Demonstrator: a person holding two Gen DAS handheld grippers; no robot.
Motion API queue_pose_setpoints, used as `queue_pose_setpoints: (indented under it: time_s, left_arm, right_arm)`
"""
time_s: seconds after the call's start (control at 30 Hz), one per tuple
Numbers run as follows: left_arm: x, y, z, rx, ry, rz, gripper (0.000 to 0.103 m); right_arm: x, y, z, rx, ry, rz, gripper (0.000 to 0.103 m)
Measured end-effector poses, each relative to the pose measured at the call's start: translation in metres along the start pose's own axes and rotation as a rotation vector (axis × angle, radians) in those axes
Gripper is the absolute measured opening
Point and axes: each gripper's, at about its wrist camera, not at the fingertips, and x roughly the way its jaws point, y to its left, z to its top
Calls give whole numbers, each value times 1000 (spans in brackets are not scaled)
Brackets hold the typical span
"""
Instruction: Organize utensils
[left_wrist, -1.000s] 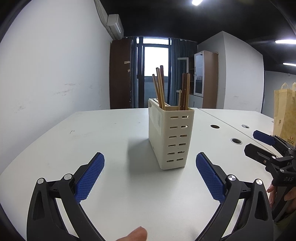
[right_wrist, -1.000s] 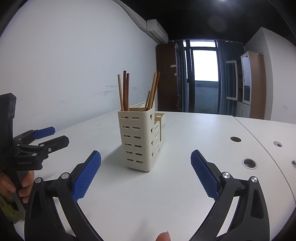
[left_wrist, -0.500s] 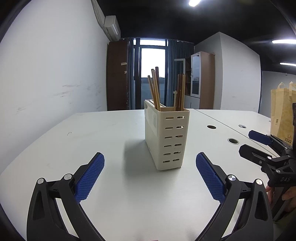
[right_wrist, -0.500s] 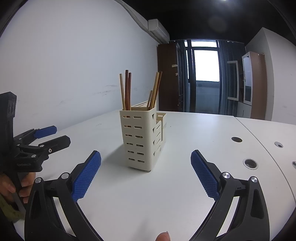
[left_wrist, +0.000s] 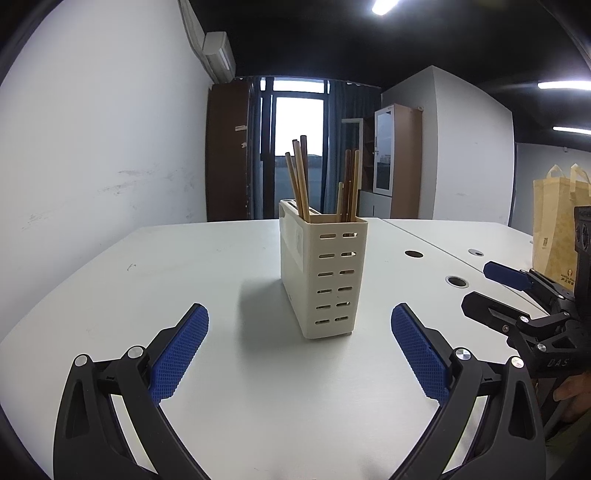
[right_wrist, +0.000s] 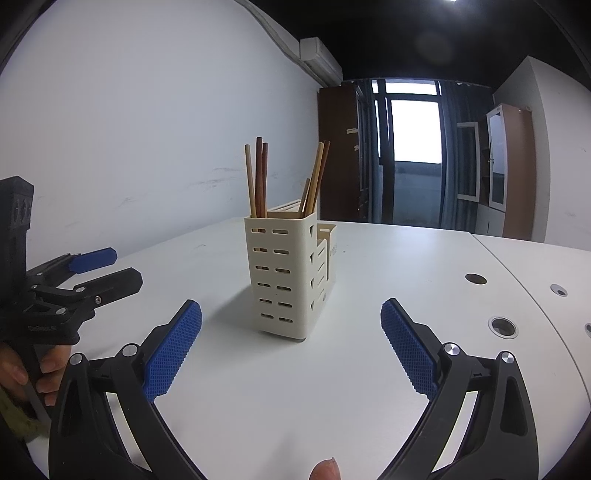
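Observation:
A cream slotted utensil holder (left_wrist: 325, 277) (right_wrist: 286, 273) stands upright on the white table (left_wrist: 147, 295) (right_wrist: 406, 266), with several wooden chopsticks (left_wrist: 301, 177) (right_wrist: 258, 177) sticking out of its top. My left gripper (left_wrist: 299, 325) is open and empty, its blue pads (left_wrist: 181, 347) spread wide a short way in front of the holder. My right gripper (right_wrist: 291, 321) is open and empty too, facing the holder from the other side. Each gripper shows at the edge of the other's view: the right gripper (left_wrist: 491, 291) at the right, the left gripper (right_wrist: 110, 269) at the left.
Round cable holes (left_wrist: 456, 281) (right_wrist: 502, 326) dot the table's right part. A yellow paper bag (left_wrist: 554, 229) stands at the far right of the left wrist view. A white wall runs along the left; a window and cabinets lie behind.
Both views have shifted slightly: the holder drifted left and a little lower in the left wrist view and right in the right wrist view. Both grippers stayed open.

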Motion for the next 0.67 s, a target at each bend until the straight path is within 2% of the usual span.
queue_pose_setpoints:
  time_s: [0.67]
  left_arm:
    - [2, -7, -2, 26, 20, 1, 97]
  right_arm:
    - [0, -1, -1, -3, -2, -2, 98]
